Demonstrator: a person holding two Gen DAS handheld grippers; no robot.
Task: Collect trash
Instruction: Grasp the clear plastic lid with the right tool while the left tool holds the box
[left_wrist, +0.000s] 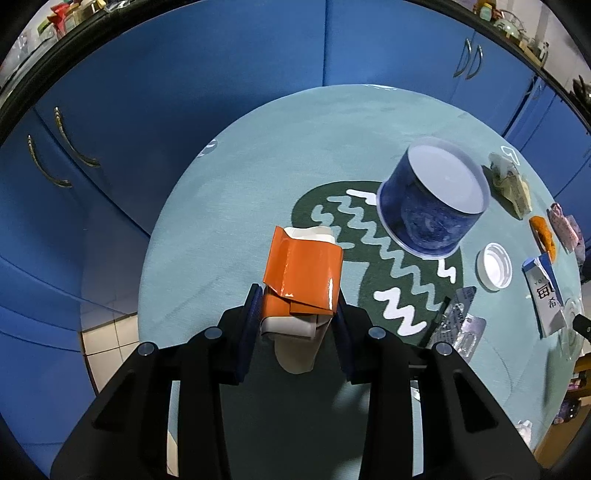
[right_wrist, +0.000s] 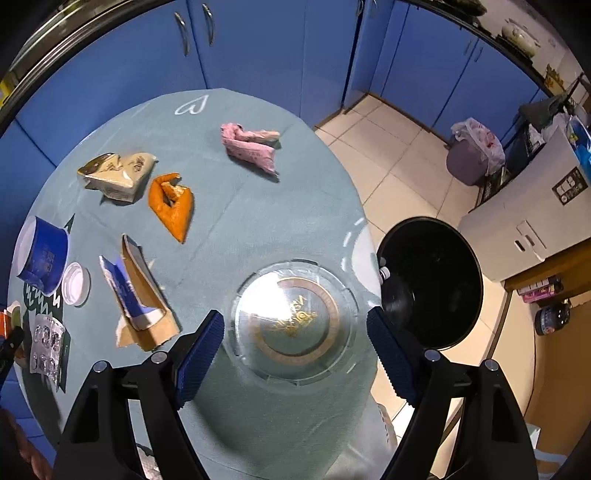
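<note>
1. The left claw (left_wrist: 299, 314) grips a crumpled orange carton (left_wrist: 303, 277). The carton is glossy orange outside, with pale white card showing at its torn top and bottom ends.
2. The carton sits squarely between the two blue pads, which press on its sides. Most of it sticks out beyond the fingertips, over the round counter (left_wrist: 240, 166), which is covered in a teal cloth.
3. The right claw (right_wrist: 295, 328) stands wide open and holds nothing. It hangs above a clear round lid (right_wrist: 295, 317) with a gold ring printed on it. The lid lies flat on the counter between the two fingers, and neither pad touches it.
4. More trash lies on the counter: a blue tub (left_wrist: 432, 199) upside down on a dark green patch with white zigzags, a white cap (left_wrist: 494, 266) just beside it, a silver blister pack (left_wrist: 458, 325), a torn blue box (right_wrist: 136, 291), an orange wrapper (right_wrist: 171, 205), a beige pack (right_wrist: 116, 175) and a pink wrapper (right_wrist: 251, 146).
5. A black bin (right_wrist: 432, 280) stands on the tiled floor just beside the counter's edge, right of the right claw.
6. Blue cupboards (left_wrist: 184, 92) fill the background.
</note>
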